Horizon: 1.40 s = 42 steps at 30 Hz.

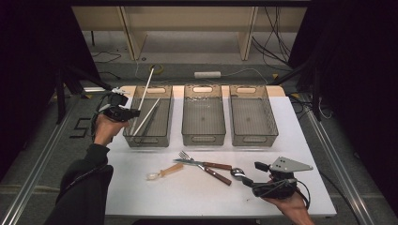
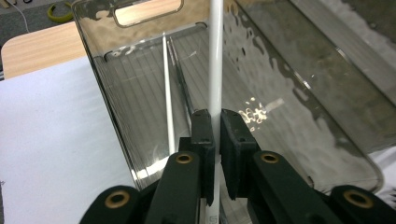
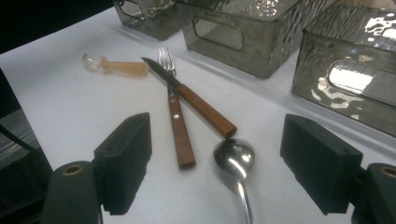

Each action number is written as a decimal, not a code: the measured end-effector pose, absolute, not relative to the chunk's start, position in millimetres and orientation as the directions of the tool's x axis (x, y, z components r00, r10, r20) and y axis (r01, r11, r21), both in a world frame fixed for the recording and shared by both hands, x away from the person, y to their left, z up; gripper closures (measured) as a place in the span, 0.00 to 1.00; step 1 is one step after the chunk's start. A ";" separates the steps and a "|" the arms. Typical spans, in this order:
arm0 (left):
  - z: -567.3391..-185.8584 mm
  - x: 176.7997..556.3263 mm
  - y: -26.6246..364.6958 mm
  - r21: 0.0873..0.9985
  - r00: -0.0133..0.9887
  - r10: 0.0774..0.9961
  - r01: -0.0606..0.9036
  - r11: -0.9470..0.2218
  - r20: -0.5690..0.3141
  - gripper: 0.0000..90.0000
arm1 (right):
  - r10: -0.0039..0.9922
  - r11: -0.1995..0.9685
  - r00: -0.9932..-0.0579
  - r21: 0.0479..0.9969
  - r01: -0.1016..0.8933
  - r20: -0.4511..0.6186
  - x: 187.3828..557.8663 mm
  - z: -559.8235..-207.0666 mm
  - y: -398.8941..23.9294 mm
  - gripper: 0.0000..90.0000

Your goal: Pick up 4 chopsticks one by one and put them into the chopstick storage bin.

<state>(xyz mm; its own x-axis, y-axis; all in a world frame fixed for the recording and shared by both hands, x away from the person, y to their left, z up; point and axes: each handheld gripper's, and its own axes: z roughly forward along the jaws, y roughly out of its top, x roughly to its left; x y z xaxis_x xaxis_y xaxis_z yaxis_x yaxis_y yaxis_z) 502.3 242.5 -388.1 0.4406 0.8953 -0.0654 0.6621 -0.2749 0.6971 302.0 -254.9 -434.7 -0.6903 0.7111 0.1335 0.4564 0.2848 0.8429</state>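
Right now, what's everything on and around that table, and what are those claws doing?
White chopstick: one, clamped in the left claw, slanting over the left bin.
Bins: three, smoky clear, in a row at the table's back; left bin holds thin sticks.
Knife: one, wooden handle, crossing the fork.
Fork: one, wooden handle.
Spoon: one, steel, before the right claw.
Small tan utensil: one, left of the fork.
Table: white.
Left claw: shut on the chopstick.
Right claw: open, empty.

The spoon point(image 3: 235, 158) handle runs off the bottom edge; the white chopstick point(image 2: 215, 60) top is cut off
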 end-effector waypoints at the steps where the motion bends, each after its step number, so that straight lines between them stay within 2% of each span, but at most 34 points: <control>1: -389.6 502.6 242.8 0.693 0.439 0.896 0.666 -0.276 -0.064 0.94 | 0.710 0.287 -0.691 0.842 0.456 0.132 302.0 -434.8 -254.5 0.29; 27: -417.4 508.8 240.0 0.662 0.399 0.916 0.696 -0.280 -0.032 0.93 | 0.710 0.284 -0.692 0.846 0.452 0.131 301.4 -433.9 -255.5 0.29; 42: -426.8 508.9 243.1 0.628 0.364 0.930 0.736 -0.254 -0.050 0.91 | 0.711 0.286 -0.691 0.843 0.455 0.132 301.1 -434.2 -255.1 0.29</control>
<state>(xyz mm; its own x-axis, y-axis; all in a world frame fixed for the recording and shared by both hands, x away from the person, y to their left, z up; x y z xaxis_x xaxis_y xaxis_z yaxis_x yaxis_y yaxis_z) 508.9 243.1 -426.8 0.3640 0.9300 -0.0503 0.7357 -0.2540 0.6279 301.1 -255.1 -434.2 -0.6907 0.7110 0.1319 0.4553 0.2859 0.8432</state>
